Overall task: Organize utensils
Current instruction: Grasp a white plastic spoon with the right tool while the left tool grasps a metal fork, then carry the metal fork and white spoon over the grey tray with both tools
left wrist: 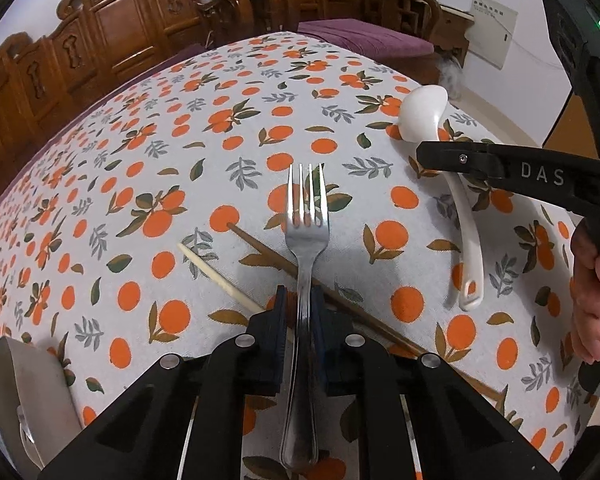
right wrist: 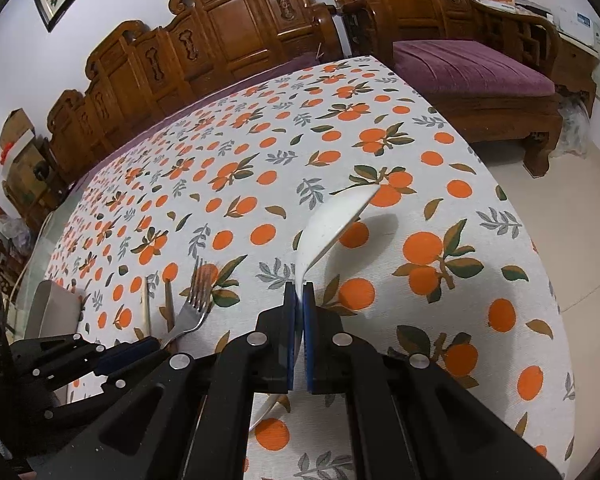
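Left gripper (left wrist: pixel 299 300) was clamped on the fork (left wrist: pixel 306 236) mid-handle, tines pointing far. Right gripper (right wrist: pixel 299 294) pinched the white spoon (right wrist: pixel 332 220). Chopsticks (left wrist: pixel 260 252) lay beneath; lifting the fork straight up should avoid dragging them.

Glossy polished metal fork (left wrist: pixel 306 248). Smooth, shiny white spoon (left wrist: pixel 422 114), ceramic or plastic. Matt woven cloth (left wrist: pixel 180 152), orange-printed. Matt wooden chopsticks (left wrist: pixel 216 276). Matt black plastic grippers (left wrist: pixel 299 300), blue pads (right wrist: pixel 309 320). Varnished carved wood chairs (right wrist: pixel 236 28).

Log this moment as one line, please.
left gripper: shut on fork | right gripper: shut on white spoon | chopsticks: on table
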Demonstrator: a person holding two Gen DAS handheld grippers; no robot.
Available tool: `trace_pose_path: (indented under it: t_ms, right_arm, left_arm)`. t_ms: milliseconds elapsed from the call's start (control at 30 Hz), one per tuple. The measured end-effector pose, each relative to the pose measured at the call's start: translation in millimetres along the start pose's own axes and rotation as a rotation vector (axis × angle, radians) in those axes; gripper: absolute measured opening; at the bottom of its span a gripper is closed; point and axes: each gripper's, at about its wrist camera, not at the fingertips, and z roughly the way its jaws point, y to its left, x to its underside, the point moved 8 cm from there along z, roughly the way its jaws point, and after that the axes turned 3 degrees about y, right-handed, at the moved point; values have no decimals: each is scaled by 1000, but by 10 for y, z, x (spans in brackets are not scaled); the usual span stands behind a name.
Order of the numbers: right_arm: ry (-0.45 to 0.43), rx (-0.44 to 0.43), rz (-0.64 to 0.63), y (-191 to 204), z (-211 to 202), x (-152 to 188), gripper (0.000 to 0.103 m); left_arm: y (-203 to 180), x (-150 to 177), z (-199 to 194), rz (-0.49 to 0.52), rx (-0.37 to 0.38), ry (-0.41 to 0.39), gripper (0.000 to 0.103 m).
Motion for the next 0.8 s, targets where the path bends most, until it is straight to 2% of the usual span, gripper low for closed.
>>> trace_pose_path:
  t_ms: [33, 167, 367, 800]
  right_arm:
    - [-2, -1, -2, 13, -8, -4, 4]
    - [-15, -7, -30, 146, -75, -31, 4]
    - [-29, -1, -95, 386, -152, -35, 4]
    - [-32, -19, -154, 795, -243, 81, 4]
  left_arm:
    - [-4, -1, 2, -2, 10, 0, 7]
    - [-16, 39, -51, -13, 28, -5, 6]
    - [10, 133, -315, -22, 42, -55, 6]
    - [362, 255, -1077, -59, 3, -151, 6]
